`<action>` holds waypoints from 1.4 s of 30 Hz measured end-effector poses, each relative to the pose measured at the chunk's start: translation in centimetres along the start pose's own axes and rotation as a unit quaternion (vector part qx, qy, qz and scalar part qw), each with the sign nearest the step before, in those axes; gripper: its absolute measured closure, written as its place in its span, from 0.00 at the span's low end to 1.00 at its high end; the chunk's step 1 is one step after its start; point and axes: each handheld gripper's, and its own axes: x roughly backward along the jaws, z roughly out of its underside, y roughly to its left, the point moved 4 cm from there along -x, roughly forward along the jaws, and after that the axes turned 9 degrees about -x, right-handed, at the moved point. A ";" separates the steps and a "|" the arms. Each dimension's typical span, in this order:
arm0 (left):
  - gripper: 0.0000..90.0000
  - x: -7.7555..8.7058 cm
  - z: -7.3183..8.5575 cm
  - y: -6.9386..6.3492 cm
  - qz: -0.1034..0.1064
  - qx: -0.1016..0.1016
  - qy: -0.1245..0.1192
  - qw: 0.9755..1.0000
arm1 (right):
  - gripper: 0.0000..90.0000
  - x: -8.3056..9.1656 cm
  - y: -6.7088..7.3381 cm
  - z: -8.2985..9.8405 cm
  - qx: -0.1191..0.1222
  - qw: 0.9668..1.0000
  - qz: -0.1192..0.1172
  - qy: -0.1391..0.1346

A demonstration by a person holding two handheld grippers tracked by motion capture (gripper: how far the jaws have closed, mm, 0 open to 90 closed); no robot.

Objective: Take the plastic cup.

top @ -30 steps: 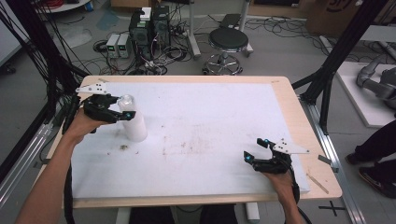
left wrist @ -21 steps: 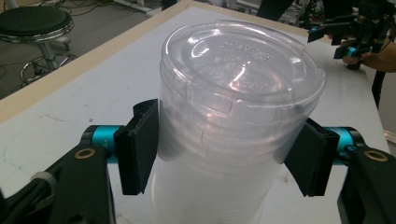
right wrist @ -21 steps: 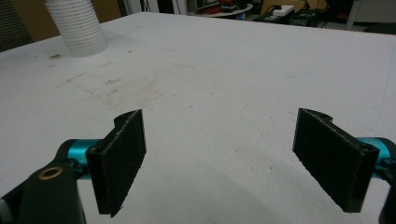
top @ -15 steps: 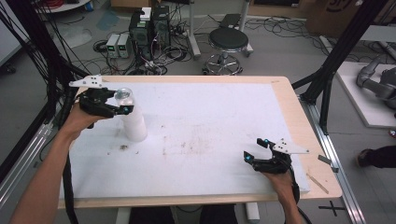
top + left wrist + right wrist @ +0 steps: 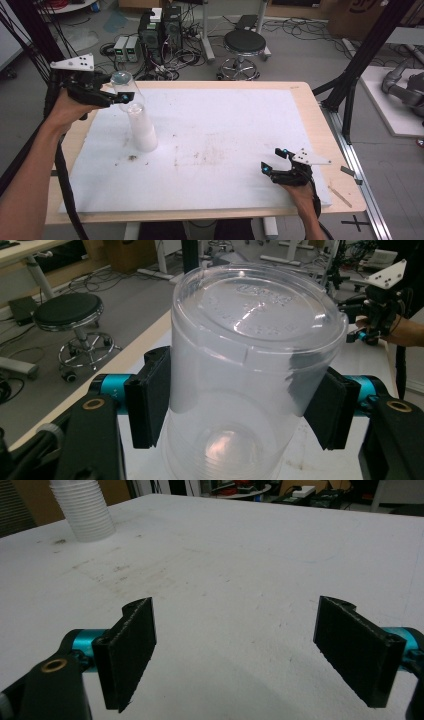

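An upside-down clear plastic cup [image 5: 122,85] hangs in the air at the table's far left, with my left gripper [image 5: 120,95] shut on its sides. In the left gripper view the cup [image 5: 255,355] sits between the two black pads [image 5: 150,395], its base facing up. Just below it stands a stack of white cups [image 5: 141,131] on the white mat [image 5: 225,130]. My right gripper [image 5: 273,160] rests open near the front right of the mat, with nothing between its jaws. The right gripper view has my right gripper [image 5: 235,645] facing the stack [image 5: 89,510] at far left.
The wooden table edge [image 5: 310,105] frames the mat. Small dark specks [image 5: 132,158] lie in front of the stack. On the floor beyond the table are a black stool [image 5: 245,42] and electronics boxes [image 5: 160,25]. Black frame posts [image 5: 365,65] rise at the right.
My left gripper has risen and drawn back to the left with the clear cup, lifting it off the top of the stack. The right gripper has not moved.
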 end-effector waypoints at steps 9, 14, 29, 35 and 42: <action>0.38 0.6 -1.0 -1.2 0.005 -0.005 0.002 1.000 | 0.19 0.0 0.0 0.0 0.000 1.000 0.001 -0.002; 0.38 0.1 -0.9 -3.7 0.020 -0.006 -0.013 1.000 | 0.19 0.1 -0.1 0.0 -0.003 1.000 -0.002 -0.004; 0.38 -6.4 -0.2 -13.5 0.089 -0.029 -0.051 0.994 | 0.19 0.1 -0.1 0.0 -0.005 1.000 -0.003 -0.009; 0.38 -9.1 1.1 -15.9 0.104 -0.026 -0.054 0.993 | 0.19 0.1 -0.3 -0.1 -0.012 1.000 -0.009 -0.006; 0.38 -11.3 2.8 -17.6 0.117 -0.017 -0.047 0.992 | 0.19 0.1 -0.2 -0.1 -0.011 1.000 -0.010 -0.007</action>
